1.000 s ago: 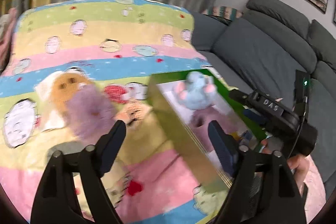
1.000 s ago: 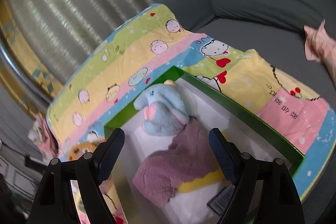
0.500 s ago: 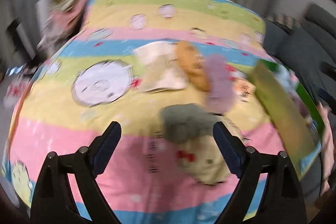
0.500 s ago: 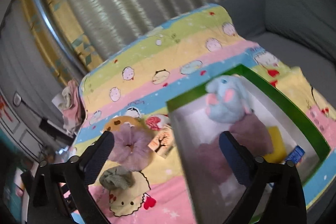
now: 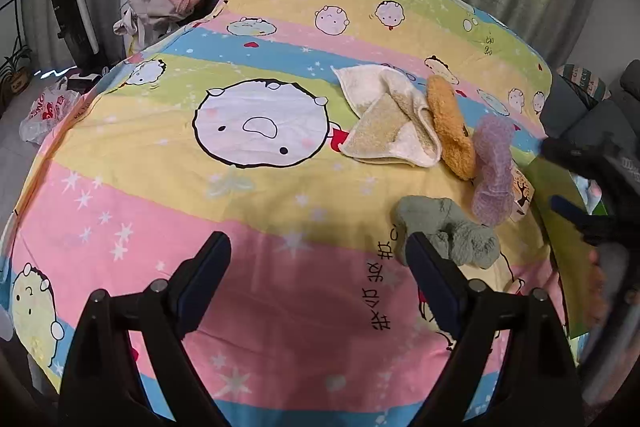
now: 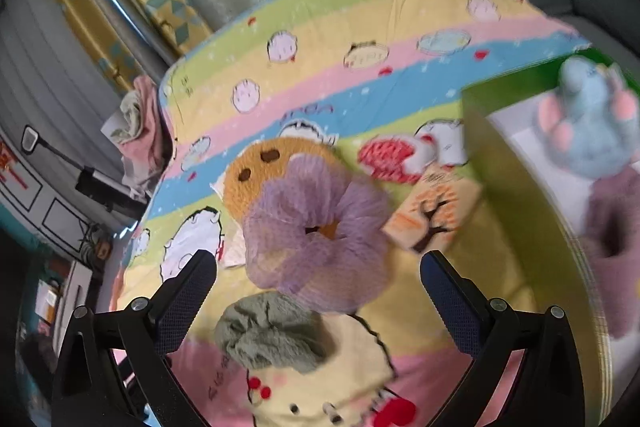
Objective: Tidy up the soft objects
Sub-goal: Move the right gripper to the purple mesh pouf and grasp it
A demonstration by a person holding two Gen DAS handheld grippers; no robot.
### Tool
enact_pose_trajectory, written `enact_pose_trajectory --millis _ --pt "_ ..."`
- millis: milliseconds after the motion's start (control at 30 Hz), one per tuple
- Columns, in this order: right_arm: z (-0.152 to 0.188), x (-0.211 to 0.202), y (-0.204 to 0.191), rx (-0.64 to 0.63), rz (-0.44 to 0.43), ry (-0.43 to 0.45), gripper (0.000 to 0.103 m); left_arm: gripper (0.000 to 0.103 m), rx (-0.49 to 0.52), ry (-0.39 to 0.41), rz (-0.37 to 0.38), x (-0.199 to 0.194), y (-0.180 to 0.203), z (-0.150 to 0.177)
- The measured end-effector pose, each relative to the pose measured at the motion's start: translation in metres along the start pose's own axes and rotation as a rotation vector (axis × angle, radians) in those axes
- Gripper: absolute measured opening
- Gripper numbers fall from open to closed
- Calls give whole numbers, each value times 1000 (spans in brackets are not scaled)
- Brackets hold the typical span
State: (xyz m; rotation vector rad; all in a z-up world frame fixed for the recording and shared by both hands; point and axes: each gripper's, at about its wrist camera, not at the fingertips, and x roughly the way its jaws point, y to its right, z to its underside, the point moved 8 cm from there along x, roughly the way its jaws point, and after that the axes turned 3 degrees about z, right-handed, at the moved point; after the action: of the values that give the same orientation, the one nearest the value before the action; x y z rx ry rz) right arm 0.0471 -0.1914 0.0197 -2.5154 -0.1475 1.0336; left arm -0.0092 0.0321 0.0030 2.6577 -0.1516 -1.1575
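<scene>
Right wrist view: our right gripper (image 6: 318, 277) wide apart, empty, purple scrunchie (image 6: 316, 227) between tips at 12, green box (image 6: 516, 187) at 2. Left gripper (image 5: 318, 259) apart, empty. Risk: we snag grey-green scrunchie (image 6: 272, 335) touching it.

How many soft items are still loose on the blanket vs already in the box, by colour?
Loose on the blanket:
Purple: 1, scrunchie
Grey-green: 1, scrunchie
Orange-brown: 1, cookie plush
Cream: 1, towel
In the green box:
Blue: 1, plush toy
Mauve: 1, knit piece
Total: 6, counting only what shows.
</scene>
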Motion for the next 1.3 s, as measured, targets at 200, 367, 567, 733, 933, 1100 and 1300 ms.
enact_pose_trajectory --millis 200,367,567,733,933,1100,1300 --pt "5 48 -9 1 26 -72 67 89 -19 11 -44 -4 -18 -3" --pt "11 59 -22 -97 114 -59 14 89 -19 12 -90 -5 -39 -4" --pt "16 3 -86 -310 18 52 12 89 -119 48 -92 -18 -73 -11" --pt "57 -15 -139 -453 -98 -93 12 89 -186 45 -99 -24 -97 -11" --pt "133 19 -176 -647 -116 -335 16 89 -242 46 -104 -30 -121 -10" --pt "148 29 -178 -721 -25 -344 57 89 -249 33 -98 -31 -129 -8" --pt "105 -4 -171 -574 -89 -222 82 88 -240 -9 26 -27 -115 -3"
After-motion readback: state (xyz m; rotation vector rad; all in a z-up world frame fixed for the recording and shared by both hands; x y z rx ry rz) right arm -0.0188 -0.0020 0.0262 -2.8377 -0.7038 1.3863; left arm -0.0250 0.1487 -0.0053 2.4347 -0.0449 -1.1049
